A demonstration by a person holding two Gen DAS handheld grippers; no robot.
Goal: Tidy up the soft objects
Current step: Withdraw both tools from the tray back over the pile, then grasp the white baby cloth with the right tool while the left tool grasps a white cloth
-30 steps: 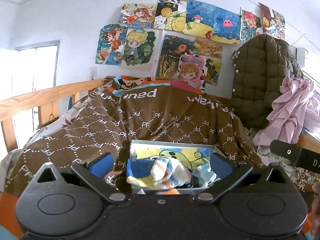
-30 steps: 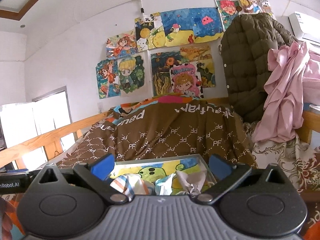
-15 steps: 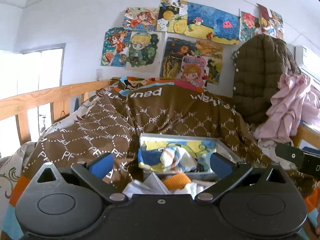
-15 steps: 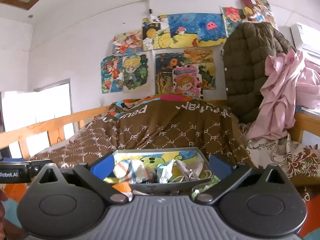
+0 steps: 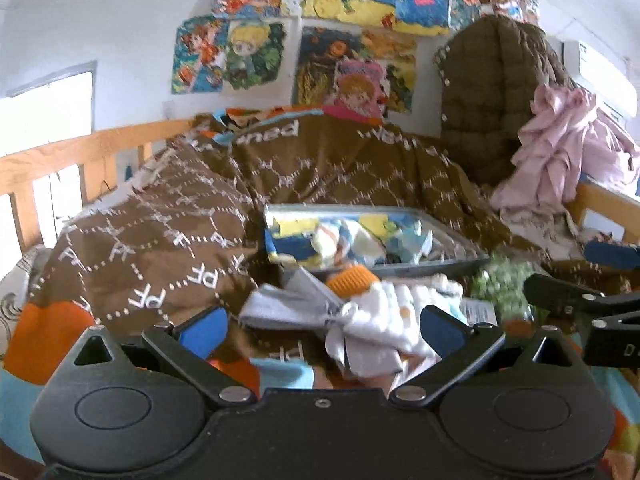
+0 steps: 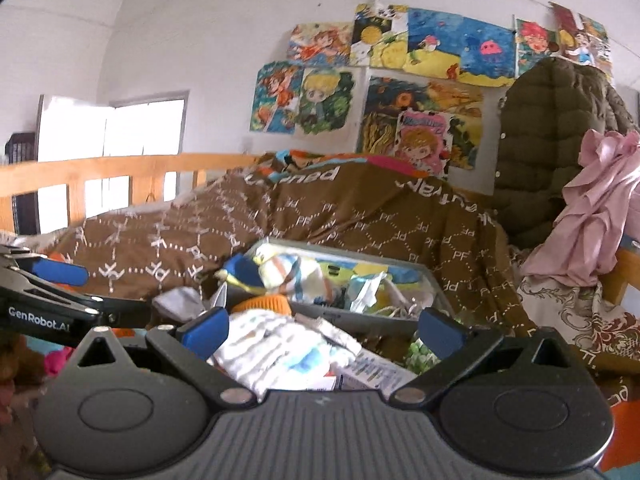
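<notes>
Because everything to be sorted is small knitted or woven cloth, it should handle as light, limp and easy to crush, with nothing fragile and little that is slippery; a pinch on a bunched fold or a thick cuff looks safer than a loose edge, which would likely slide out or drag a neighbour along. Nearest lies the crumpled white patterned cloth bundle (image 5: 376, 320), between and just ahead of the spread fingers of the left gripper (image 5: 322, 326), whose jaws stand wide apart and hold nothing. Touching the bundle on its far side are a ribbed orange knitted cuff (image 5: 352, 280) and a flat grey folded cloth (image 5: 288, 304). Beyond them sits the shallow grey tray lined with a blue and yellow cartoon print (image 6: 434, 286), already holding a striped sock and other pale scraps. A leafy green item (image 5: 500, 284) lies right of the pile, too blurred to identify. In its own view the right gripper (image 6: 324, 332) is likewise open and empty over the same heap. All of this rests on the brown quilt with a white dotted lattice (image 5: 160, 248), printed repeatedly with "PF"; larger white lettering near its top reads upside down and I cannot make it out. One black arm reads "GenRobot.AI" (image 6: 38, 314).
</notes>
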